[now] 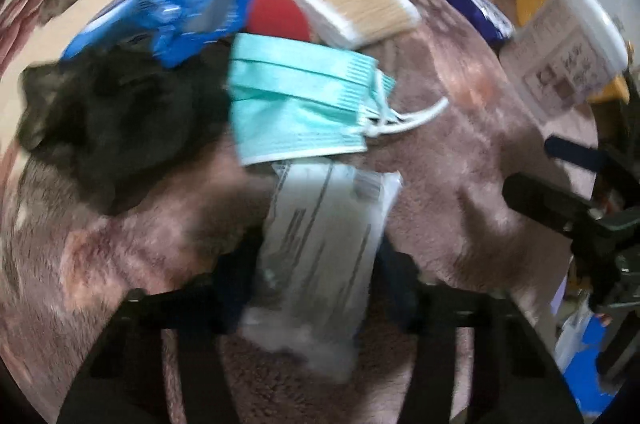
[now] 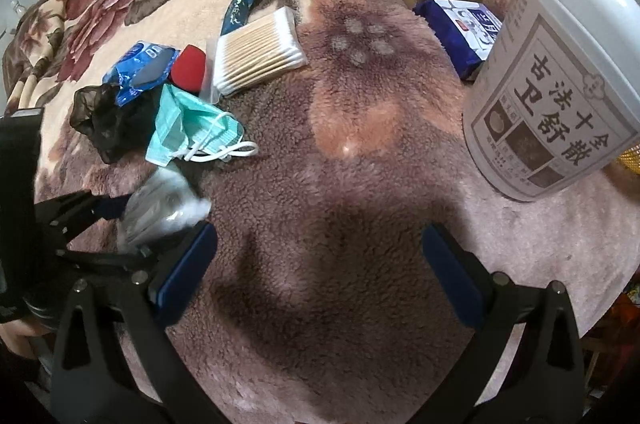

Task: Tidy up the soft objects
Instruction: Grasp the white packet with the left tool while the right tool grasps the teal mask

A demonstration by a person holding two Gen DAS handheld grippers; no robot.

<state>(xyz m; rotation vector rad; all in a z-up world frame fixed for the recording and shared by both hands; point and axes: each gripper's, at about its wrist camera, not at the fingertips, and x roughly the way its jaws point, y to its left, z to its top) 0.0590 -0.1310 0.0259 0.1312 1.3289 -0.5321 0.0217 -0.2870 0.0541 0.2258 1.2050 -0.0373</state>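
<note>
Held item: clear crinkly plastic packet of white cotton with printed text [image 1: 320,244], gripped by the left gripper [image 1: 316,288] and held over the plush floral fleece blanket [image 2: 360,183], just short of the pile of soft things.
Handling: looks light and squashy; the film is probably slippery, so a pinch across the padded middle seems safer than the loose edge.
Left fingers: closed on the packet from both sides, near its lower half; the right wrist view shows the same packet [image 2: 160,207] bulging beyond the jaws.
Right gripper [image 2: 320,264]: blue-padded fingers [image 2: 188,264] spread wide, empty, nothing between them, hovering over bare blanket.
Pile ahead: teal pleated face masks with white ear loops [image 1: 300,107] lie nearest the packet, against a black sheer stocking bundle [image 1: 120,119].
Also there: blue foil pouch [image 1: 160,19], red round sponge [image 1: 276,11], and a clear pack of wooden cotton swabs [image 2: 256,55].
Risk: motion blur hints at a swing; the packet could slide out.
</note>
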